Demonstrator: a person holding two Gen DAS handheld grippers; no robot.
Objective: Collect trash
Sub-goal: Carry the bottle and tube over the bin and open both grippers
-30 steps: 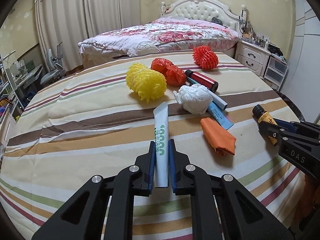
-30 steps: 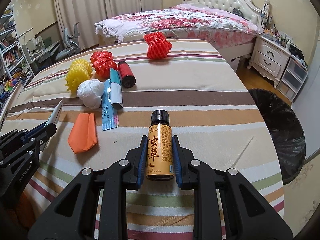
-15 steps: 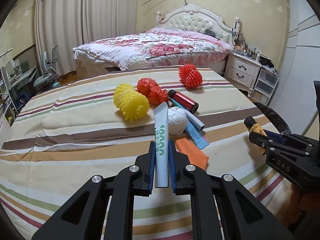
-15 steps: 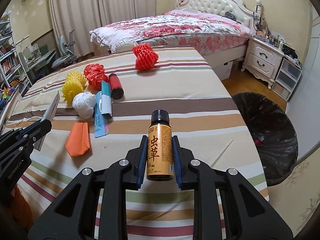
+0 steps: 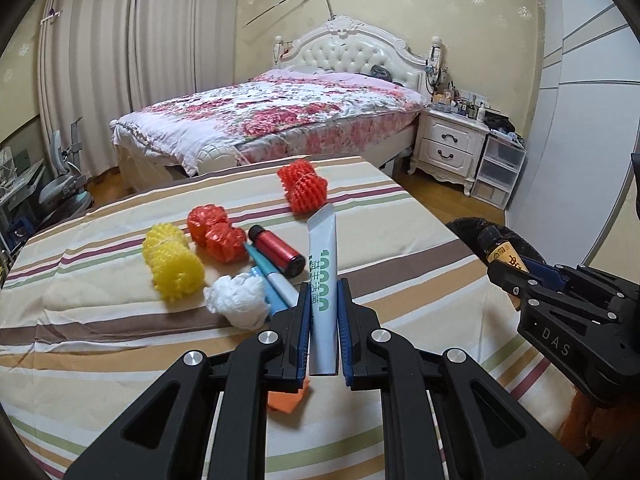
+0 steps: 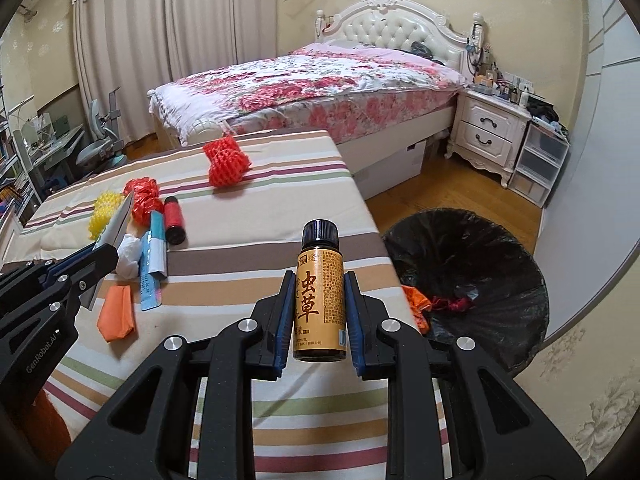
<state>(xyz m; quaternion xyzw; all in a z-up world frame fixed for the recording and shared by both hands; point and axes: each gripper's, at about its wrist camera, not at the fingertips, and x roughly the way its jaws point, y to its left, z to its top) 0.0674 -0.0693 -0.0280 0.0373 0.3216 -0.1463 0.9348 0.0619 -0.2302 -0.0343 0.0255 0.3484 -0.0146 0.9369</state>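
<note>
Left gripper clenched a white tube, right gripper a brown bottle; carrying step under way, release over the black bin apparently due next

Striped cloth-covered table noted. Lying directly on it: yellow foam net, two red foam nets, red cylinder, white crumpled wad, blue packets, orange folded piece.

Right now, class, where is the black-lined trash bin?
In the right wrist view the trash bin stands on the wooden floor off the striped table's right edge, right of the held bottle.
</note>
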